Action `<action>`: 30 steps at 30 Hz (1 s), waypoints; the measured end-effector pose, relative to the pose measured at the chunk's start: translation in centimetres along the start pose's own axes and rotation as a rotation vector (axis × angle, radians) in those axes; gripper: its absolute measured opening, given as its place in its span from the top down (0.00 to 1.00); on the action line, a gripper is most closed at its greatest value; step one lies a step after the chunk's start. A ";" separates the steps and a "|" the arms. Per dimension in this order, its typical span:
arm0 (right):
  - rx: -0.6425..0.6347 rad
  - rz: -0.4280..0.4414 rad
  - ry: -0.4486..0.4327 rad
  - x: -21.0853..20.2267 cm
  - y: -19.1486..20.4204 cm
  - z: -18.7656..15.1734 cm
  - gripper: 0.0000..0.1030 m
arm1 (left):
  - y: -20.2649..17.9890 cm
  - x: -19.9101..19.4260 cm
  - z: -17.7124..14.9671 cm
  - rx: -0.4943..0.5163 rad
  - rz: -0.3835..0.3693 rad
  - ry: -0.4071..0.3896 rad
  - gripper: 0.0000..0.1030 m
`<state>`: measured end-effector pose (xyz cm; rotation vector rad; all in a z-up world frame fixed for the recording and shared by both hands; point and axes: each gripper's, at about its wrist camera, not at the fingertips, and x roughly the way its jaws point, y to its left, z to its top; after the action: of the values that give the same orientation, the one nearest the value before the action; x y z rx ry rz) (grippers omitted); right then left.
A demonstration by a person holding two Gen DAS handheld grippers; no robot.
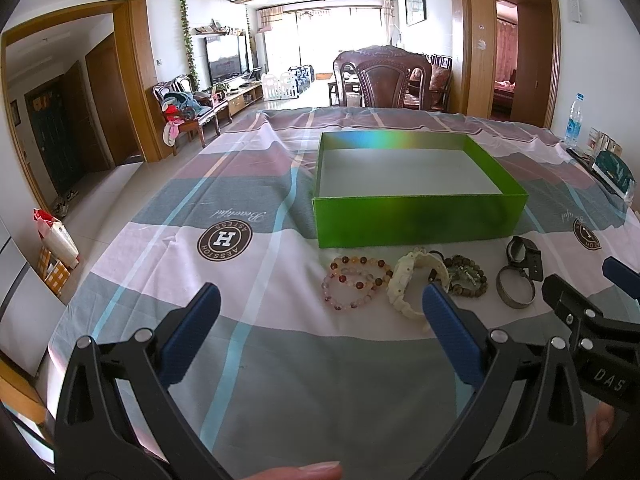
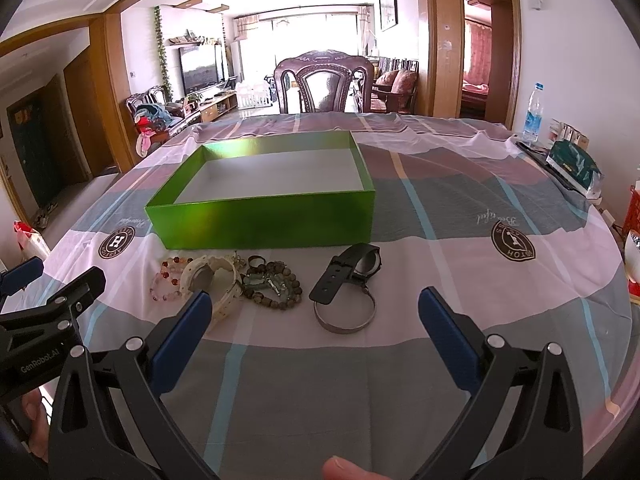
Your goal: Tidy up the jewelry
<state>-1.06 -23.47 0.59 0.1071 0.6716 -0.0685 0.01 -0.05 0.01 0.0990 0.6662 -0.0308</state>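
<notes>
An open green box with a white, empty inside stands on the cloth. In front of it lies a row of jewelry: a colourful bead bracelet, a white watch, a dark bead bracelet, a black watch and a silver bangle. My left gripper is open and empty, just short of the bead bracelet and white watch. My right gripper is open and empty, near the bangle.
The table wears a striped pink and grey cloth. A water bottle, a green packet and small boxes stand at the far right. A wooden chair is behind the table. The table edge drops off at left.
</notes>
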 end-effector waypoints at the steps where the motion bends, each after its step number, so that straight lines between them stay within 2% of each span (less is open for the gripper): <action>1: 0.000 0.000 0.000 0.0 0.0 0.0 0.02 | 0.0 0.0 0.0 0.000 0.000 0.000 0.03; 30: -0.004 -0.001 0.004 0.2 0.2 -0.1 0.02 | -0.4 0.7 -0.4 0.018 -0.007 0.012 0.03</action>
<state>-0.96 -23.29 0.45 0.1031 0.6754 -0.0684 0.26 -0.45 -0.75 0.1140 0.6786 -0.0425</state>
